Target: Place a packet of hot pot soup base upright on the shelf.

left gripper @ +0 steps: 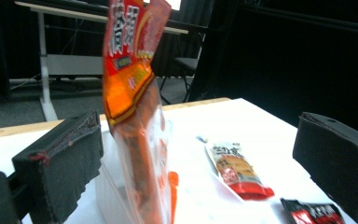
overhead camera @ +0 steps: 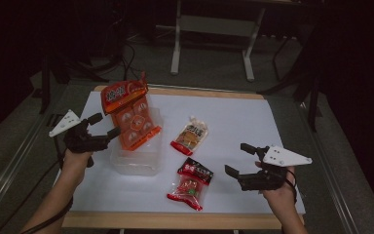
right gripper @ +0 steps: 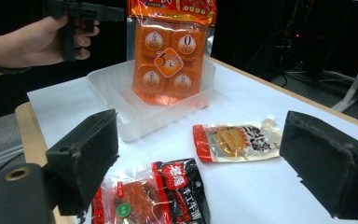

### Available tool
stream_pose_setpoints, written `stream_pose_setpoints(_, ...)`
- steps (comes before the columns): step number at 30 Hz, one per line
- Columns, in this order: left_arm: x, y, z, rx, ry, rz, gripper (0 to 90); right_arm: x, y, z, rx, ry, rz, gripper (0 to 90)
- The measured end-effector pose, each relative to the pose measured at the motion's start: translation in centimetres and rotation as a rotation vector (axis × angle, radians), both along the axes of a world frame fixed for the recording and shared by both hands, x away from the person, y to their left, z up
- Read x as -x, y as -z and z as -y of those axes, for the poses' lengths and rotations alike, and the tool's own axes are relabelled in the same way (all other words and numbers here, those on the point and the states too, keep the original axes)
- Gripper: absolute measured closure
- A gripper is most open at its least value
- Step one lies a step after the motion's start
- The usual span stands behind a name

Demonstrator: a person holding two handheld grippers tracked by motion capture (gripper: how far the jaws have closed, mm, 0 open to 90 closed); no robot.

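An orange snack packet (overhead camera: 129, 114) stands on end, leaning, in a clear plastic container (overhead camera: 136, 163). My left gripper (overhead camera: 106, 125) is open just left of it. In the left gripper view the packet (left gripper: 135, 107) rises between the wide jaws, nearer the left one, and neither pad presses on it. My right gripper (overhead camera: 236, 159) is open near the front right of the table, with nothing between its fingers. A beige pouch with a red end (overhead camera: 191, 134) lies mid-table, and a red and black packet (overhead camera: 191, 183) lies nearer the front.
A white sheet (overhead camera: 253, 122) covers the wooden table. In the right gripper view the container (right gripper: 121, 112), the pouch (right gripper: 237, 140) and the red and black packet (right gripper: 158, 196) lie ahead of the jaws. A metal table frame (overhead camera: 209, 29) stands behind on the floor.
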State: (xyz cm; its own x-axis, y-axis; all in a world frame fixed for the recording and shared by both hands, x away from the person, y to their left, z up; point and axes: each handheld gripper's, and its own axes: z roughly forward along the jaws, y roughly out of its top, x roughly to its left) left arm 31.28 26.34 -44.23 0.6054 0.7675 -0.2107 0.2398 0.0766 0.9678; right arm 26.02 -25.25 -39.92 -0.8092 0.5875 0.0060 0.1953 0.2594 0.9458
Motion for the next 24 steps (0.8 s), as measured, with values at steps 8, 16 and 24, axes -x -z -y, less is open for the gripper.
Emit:
stream_pose_setpoints(8, 3.1, -0.4, 0.7, -0.014, 0.078, 0.047, 2.1, -0.2, 1.5, -0.8, -0.004, -0.016, -0.048, 11.3)
stream_pose_setpoints(16, 6.3, -0.3, 2.8, -0.041, 0.163, 0.093, 2.2, -0.6, 3.4, -1.4, 0.018, -0.031, -0.094, 13.3)
stream_pose_setpoints(24, 9.1, 0.6, 6.0, -0.097, 0.306, 0.115, 2.1, -1.2, 6.1, -2.4, 0.055, -0.029, -0.116, 17.4)
